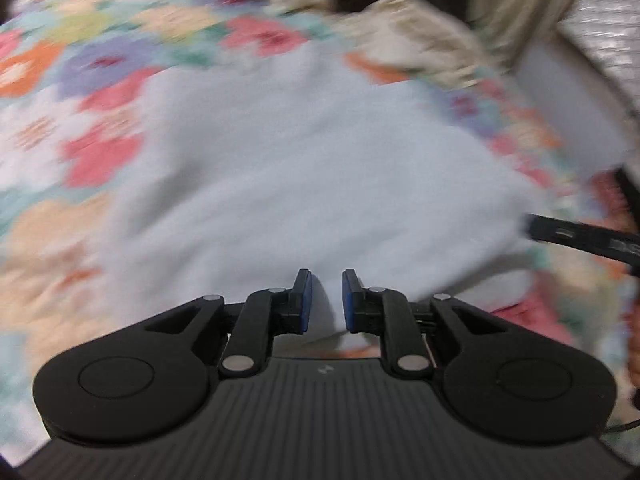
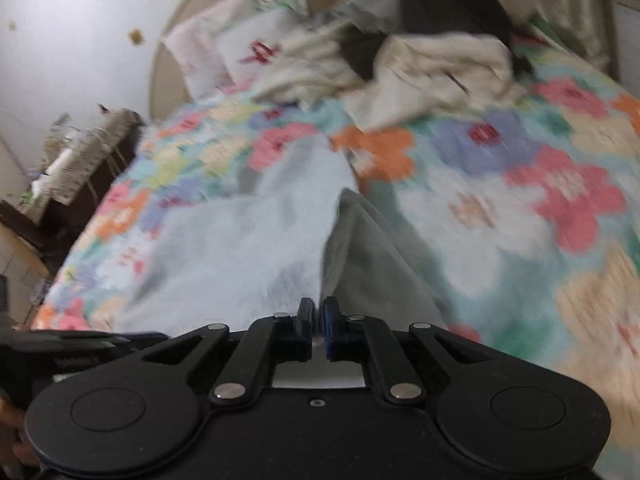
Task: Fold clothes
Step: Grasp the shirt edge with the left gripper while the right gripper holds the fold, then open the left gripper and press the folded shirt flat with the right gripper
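Pale blue soft cloth garment [image 2: 240,240], limp and light, hangs at lower centre from my pinching right gripper [image 2: 319,320]; my left gripper [image 1: 327,300] gapes empty, its hem best seized.

Floral bedspread [image 2: 500,184] covering bed, blurred. Pillow [image 2: 240,40] leaning at curved beige headboard [image 2: 168,52]. White wall [image 2: 68,60] behind. Dark cluttered side table [image 2: 76,176] standing beside bed.

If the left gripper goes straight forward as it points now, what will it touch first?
Most likely the pale blue garment, which lies spread on the flowered bedcover directly ahead of the open left gripper. The picture is blurred, so depth is uncertain.
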A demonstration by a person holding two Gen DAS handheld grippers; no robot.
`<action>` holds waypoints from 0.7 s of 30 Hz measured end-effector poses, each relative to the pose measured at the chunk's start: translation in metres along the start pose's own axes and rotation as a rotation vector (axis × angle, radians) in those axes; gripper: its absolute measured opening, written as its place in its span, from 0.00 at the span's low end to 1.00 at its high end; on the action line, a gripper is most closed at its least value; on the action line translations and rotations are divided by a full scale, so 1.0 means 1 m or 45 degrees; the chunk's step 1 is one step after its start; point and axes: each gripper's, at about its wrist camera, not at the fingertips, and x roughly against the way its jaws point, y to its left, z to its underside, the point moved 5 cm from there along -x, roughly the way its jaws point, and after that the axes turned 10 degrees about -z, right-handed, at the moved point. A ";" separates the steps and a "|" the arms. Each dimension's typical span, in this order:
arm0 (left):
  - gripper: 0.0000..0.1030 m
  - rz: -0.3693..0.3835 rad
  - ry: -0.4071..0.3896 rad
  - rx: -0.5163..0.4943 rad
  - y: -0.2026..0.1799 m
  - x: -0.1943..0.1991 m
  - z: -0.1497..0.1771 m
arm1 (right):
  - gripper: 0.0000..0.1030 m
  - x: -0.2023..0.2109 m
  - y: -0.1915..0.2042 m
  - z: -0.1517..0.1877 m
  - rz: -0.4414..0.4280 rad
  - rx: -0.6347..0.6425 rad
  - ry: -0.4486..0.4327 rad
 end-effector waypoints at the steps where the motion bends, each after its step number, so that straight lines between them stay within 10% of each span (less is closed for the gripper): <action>1: 0.15 -0.032 0.008 0.023 0.011 0.002 0.001 | 0.05 -0.003 -0.008 0.008 0.020 -0.046 0.040; 8: 0.34 -0.250 0.064 0.186 0.087 0.016 0.008 | 0.01 -0.008 -0.033 0.021 0.146 -0.148 0.077; 12: 0.39 -0.186 0.108 0.226 0.095 0.010 0.012 | 0.02 -0.005 -0.033 0.016 0.014 -0.234 0.042; 17: 0.42 -0.150 0.132 0.230 0.090 0.002 0.015 | 0.56 -0.014 -0.040 0.026 -0.078 -0.422 0.020; 21: 0.43 -0.134 0.132 0.232 0.088 -0.002 0.015 | 0.59 -0.032 -0.043 0.037 -0.097 -0.406 0.082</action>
